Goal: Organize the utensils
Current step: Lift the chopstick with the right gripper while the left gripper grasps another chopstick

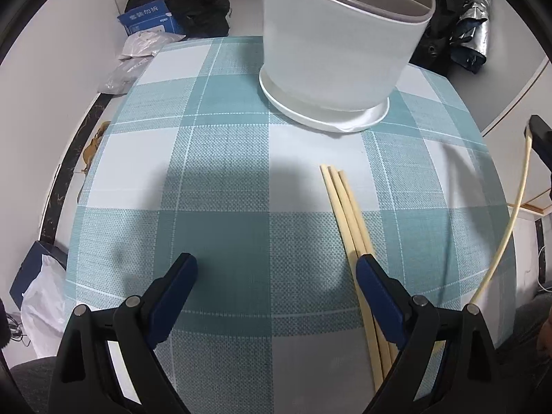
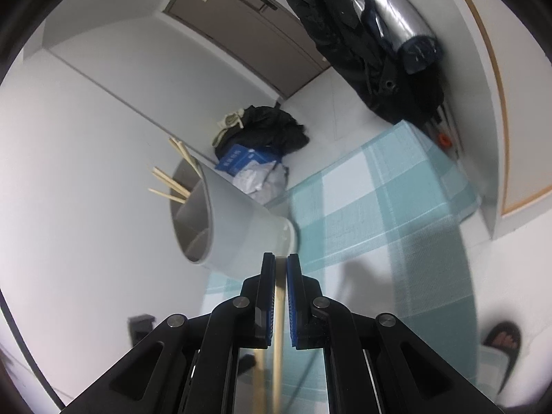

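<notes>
Three pale wooden chopsticks [image 1: 345, 207] lie side by side on the teal checked tablecloth [image 1: 224, 179]. My left gripper [image 1: 276, 269] hovers open above the cloth, its right finger [image 1: 376, 286] over the chopsticks. A white utensil holder [image 1: 338, 41] stands on a white saucer at the far side. At the right edge of the left wrist view my right gripper [image 1: 538, 134] holds one chopstick [image 1: 517, 207] in the air. In the right wrist view the right gripper [image 2: 281, 262] is shut on that chopstick [image 2: 278, 317]. The holder [image 2: 238, 220] there has several chopsticks [image 2: 172, 183] sticking out.
Black bags, a blue box [image 1: 148, 20] and plastic packets [image 1: 138, 58] lie on the floor beyond the table. Dark and silver jackets [image 2: 372, 34] hang at the back right. A sandal [image 2: 500, 341] lies on the floor. A white bag [image 1: 45, 307] sits at the left.
</notes>
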The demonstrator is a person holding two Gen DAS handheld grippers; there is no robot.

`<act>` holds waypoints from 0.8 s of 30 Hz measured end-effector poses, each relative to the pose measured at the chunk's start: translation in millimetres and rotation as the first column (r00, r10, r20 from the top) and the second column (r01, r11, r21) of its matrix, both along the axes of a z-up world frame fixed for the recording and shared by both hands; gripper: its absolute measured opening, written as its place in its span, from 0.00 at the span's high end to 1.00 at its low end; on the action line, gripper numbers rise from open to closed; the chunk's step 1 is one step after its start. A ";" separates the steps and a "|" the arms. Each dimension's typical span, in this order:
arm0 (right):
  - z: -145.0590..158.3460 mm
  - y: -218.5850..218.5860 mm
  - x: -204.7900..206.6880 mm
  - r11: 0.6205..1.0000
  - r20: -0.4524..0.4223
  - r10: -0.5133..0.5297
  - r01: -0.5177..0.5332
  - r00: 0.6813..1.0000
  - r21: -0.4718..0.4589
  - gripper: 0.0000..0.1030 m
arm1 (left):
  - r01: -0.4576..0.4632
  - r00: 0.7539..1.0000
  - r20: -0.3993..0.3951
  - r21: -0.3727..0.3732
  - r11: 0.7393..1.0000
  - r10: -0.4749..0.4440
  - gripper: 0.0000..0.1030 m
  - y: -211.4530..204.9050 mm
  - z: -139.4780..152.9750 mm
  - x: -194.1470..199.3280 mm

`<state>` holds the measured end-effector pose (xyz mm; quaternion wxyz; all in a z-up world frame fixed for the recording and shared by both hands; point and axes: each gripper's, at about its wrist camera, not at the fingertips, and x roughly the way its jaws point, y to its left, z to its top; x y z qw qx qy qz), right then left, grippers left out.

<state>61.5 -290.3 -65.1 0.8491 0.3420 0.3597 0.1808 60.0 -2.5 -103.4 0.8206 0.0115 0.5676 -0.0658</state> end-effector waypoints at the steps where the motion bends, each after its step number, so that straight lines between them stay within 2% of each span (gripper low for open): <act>1: -0.3 -0.3 -0.7 1.000 0.003 0.000 0.000 1.000 0.004 0.94 | -0.001 1.000 -0.005 0.002 1.000 0.001 0.12 0.2 -0.3 1.8; 7: 4.2 -6.6 -2.9 1.000 0.028 -0.017 0.017 0.999 0.006 0.94 | -0.017 0.999 -0.044 0.010 1.000 0.018 0.12 -5.4 -2.5 8.6; 9: 7.5 -8.3 -4.9 1.000 0.042 -0.021 0.021 0.999 0.001 0.94 | -0.011 0.998 -0.064 0.039 0.999 0.014 0.12 -8.4 -4.3 11.9; 16: 10.2 -11.0 -8.8 1.000 0.049 -0.014 0.013 0.999 0.023 0.94 | -0.019 0.997 -0.069 0.064 0.998 0.024 0.13 -11.0 -5.1 24.5; 18: 11.9 -11.7 -10.0 1.000 0.057 -0.016 0.014 0.998 0.026 0.94 | -0.012 0.998 -0.060 0.068 0.998 0.016 0.22 -13.4 -3.5 28.6; 20: 13.5 -12.0 -10.7 1.000 0.063 -0.014 0.013 0.998 0.023 0.94 | 0.010 0.998 -0.066 0.056 0.998 -0.006 0.41 -18.4 -1.0 31.9; 21: 13.8 -11.7 -10.9 1.000 0.063 -0.012 0.011 0.998 0.022 0.94 | 0.010 0.997 -0.073 0.048 0.999 -0.006 0.46 -20.0 -0.1 33.5; 23: 13.0 -10.8 -10.9 1.000 0.057 -0.007 0.006 0.998 0.023 0.94 | -0.001 0.997 -0.077 0.046 0.999 0.005 0.63 -21.9 1.5 35.1; 24: 12.6 -10.3 -10.7 1.000 0.055 -0.005 0.004 0.998 0.022 0.94 | -0.010 0.997 -0.076 0.044 0.999 0.013 0.67 -22.0 1.5 37.3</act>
